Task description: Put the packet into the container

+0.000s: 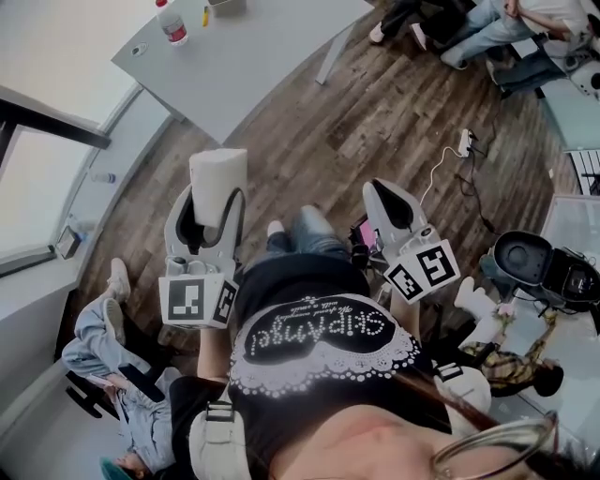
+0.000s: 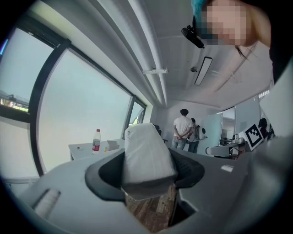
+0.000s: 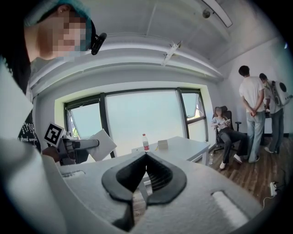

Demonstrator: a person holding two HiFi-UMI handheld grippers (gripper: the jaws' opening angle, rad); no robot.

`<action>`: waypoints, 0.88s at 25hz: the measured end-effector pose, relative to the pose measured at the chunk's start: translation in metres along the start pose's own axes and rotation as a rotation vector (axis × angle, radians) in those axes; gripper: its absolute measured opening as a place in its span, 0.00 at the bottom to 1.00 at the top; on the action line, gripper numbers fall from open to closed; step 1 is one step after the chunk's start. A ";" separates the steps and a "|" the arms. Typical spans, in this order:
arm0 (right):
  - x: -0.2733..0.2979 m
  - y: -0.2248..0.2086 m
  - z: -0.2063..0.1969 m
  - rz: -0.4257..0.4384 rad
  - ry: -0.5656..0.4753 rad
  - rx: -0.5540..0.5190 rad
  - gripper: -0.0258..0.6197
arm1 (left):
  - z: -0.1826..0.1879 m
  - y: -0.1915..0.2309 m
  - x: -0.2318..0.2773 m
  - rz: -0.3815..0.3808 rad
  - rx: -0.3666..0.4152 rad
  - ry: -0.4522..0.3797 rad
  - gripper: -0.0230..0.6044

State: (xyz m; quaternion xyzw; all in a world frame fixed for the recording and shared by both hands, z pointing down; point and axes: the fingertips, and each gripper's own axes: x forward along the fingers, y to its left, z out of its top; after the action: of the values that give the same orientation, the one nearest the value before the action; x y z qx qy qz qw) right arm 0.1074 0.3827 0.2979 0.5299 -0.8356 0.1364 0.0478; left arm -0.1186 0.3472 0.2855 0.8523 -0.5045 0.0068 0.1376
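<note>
Clamping the packet (image 1: 218, 178), the left tongs (image 1: 208, 220) hang well short of the upper-left worktop (image 1: 253, 66), delivery not yet made; the right tongs (image 1: 389, 202) are closed on nothing.

Bright daylight floods from windows (image 3: 137, 119); fisheye edges darken and bend.

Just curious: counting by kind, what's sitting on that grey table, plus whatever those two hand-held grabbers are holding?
Bottle: 1
Box: 1
Small yellow item: 1
Small round item: 1
White packet, in the left gripper: 1
In the right gripper: 0
Total: 5
</note>
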 end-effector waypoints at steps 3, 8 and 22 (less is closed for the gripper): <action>0.006 0.001 0.001 0.003 0.000 0.004 0.04 | -0.001 0.004 0.003 0.000 -0.012 0.006 0.48; 0.018 -0.003 0.001 0.018 0.005 0.012 0.04 | -0.002 0.009 0.012 0.009 -0.022 0.009 0.48; 0.092 -0.056 0.025 0.124 0.026 -0.007 0.04 | 0.016 0.025 0.078 0.116 -0.035 -0.040 0.48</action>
State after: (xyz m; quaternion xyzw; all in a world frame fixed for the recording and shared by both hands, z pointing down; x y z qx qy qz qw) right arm 0.1194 0.2725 0.3048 0.4753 -0.8666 0.1429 0.0519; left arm -0.1038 0.2650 0.2871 0.8192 -0.5556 -0.0112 0.1418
